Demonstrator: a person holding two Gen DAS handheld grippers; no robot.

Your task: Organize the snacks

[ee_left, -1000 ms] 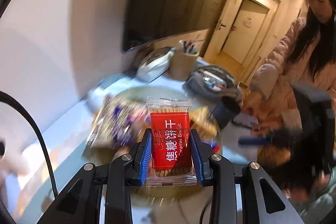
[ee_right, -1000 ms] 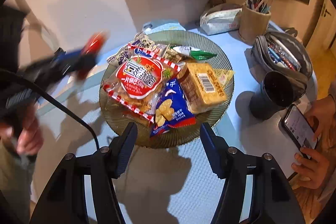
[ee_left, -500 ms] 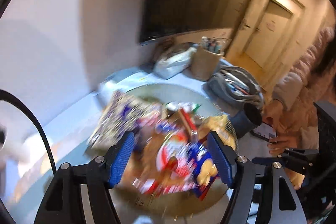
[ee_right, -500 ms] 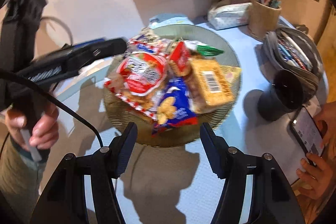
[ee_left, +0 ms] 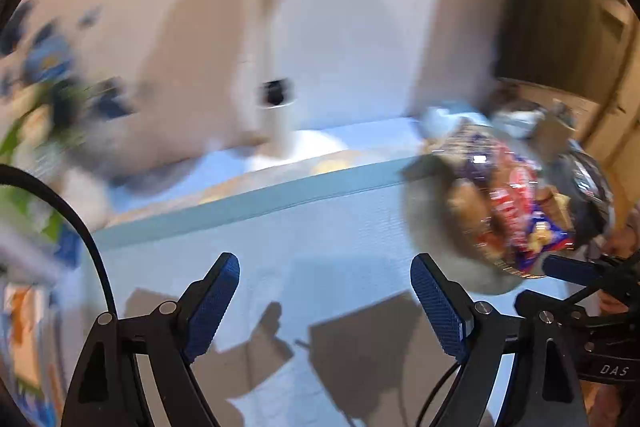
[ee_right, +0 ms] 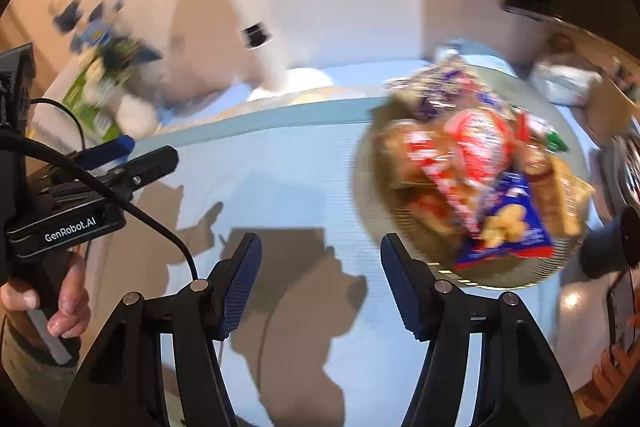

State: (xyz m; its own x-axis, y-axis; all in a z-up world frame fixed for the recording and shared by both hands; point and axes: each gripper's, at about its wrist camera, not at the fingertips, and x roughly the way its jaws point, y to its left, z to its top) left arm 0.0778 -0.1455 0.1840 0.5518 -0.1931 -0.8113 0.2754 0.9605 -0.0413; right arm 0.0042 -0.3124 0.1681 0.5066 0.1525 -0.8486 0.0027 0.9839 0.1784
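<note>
Both wrist views are motion-blurred. The landmark is the round ribbed plate, which stands on the pale blue table and carries the heap of snacks: a red-and-white bag on top, a blue packet with yellow pieces printed on it at the near rim, and tan and purple wrappers behind. All the snacks that can be made out lie on the plate; none is held by either tool.

Left gripper: seen in its own view well to the left of the plate, above bare table. Its blue-padded jaws have just been opening and stand wide apart with nothing between them. In the right wrist view the same gripper appears far left of the plate, held by a hand wrapped around its handle.

Right gripper: just left of the plate's near rim, over the table. The jaws stand apart and empty, gripping nothing.

Beyond the plate's left side, a white camera on a stand stands near the wall, and farther left lies a green-and-white box, too blurred to read. To the right of the plate stands a dark cup, and below it a second person's fingers hold a phone.
</note>
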